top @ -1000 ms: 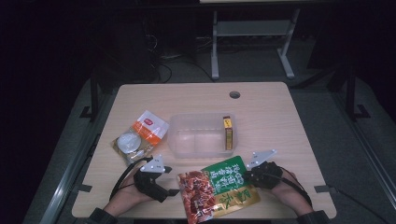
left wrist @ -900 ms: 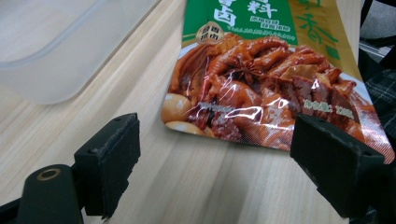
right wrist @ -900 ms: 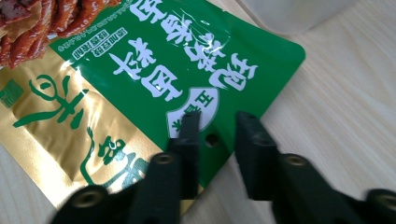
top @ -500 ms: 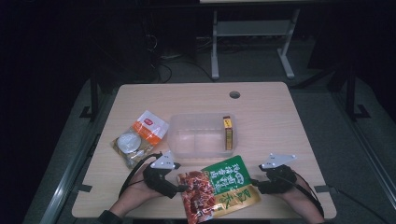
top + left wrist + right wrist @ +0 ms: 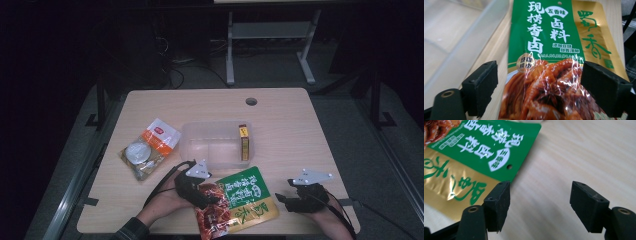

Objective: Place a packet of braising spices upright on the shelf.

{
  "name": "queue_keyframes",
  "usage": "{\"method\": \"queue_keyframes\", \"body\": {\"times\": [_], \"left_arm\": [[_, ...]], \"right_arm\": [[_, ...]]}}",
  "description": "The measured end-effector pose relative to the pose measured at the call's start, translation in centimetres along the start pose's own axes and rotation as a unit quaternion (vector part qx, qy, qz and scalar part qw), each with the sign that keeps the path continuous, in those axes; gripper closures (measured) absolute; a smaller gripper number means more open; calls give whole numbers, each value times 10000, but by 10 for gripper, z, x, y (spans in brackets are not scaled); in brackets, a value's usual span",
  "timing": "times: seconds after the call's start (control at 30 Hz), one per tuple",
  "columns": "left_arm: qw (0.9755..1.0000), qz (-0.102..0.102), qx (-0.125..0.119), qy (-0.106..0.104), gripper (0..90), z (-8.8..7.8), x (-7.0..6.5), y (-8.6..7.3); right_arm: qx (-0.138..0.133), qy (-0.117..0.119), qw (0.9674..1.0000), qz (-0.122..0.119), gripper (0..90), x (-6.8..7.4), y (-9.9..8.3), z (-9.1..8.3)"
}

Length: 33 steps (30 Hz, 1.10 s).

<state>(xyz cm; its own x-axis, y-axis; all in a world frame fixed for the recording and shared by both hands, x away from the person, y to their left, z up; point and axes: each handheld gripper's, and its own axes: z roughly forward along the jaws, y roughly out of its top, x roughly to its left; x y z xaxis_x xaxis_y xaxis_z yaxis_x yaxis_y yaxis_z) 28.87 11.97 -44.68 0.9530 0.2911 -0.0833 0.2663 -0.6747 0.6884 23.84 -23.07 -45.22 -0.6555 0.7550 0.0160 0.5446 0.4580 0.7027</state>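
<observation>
We have our left gripper (image 5: 207, 196) wide apart around the shiny green and gold food packet (image 5: 554, 50), not squeezing yet, our right gripper (image 5: 540, 202) has just opened off it with nothing between, and the clear plastic box (image 5: 200, 145) waits.

glossy foil pouch (image 5: 549, 60), matt wooden table (image 5: 290, 125)

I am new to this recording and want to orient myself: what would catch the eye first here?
The glossy green, gold and red food pouch at the table's near edge stands out most, with the left gripper over its red end, jaws open on either side of it. Behind it sits a clear plastic tub, and the right gripper rests open beside the pouch.
</observation>
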Motion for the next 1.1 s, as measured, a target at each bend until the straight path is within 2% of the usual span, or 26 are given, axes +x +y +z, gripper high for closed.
{"method": "queue_keyframes", "body": {"times": [0.17, 0.37, 0.43, 0.53, 0.8, 0.97, 1.1], "left_arm": [[9998, 28, 125, -120, 131, 15, -3, 0], [9998, 30, 175, -91, 130, 22, 0, -1], [9997, -43, 189, -129, 130, 25, 3, -2], [9997, -105, 139, -143, 126, 26, 5, -3], [9999, -39, 52, -154, 128, 25, 6, -6], [9998, 19, 92, -149, 172, 24, 3, -6], [9995, 117, 205, -192, 297, 21, 2, -3]], "right_arm": [[-52, 172, 9998, -63, 325, -3, 4, 7], [-68, 202, 9997, -128, 327, -1, 5, 7], [-67, 198, 9997, -132, 327, -2, 5, 7], [-38, 202, 9997, -130, 327, -2, 5, 7], [-55, 210, 9997, -110, 329, -3, 4, 7], [-50, 200, 9997, -112, 329, -4, 4, 7], [-48, 191, 9998, -99, 329, -4, 4, 6]]}}
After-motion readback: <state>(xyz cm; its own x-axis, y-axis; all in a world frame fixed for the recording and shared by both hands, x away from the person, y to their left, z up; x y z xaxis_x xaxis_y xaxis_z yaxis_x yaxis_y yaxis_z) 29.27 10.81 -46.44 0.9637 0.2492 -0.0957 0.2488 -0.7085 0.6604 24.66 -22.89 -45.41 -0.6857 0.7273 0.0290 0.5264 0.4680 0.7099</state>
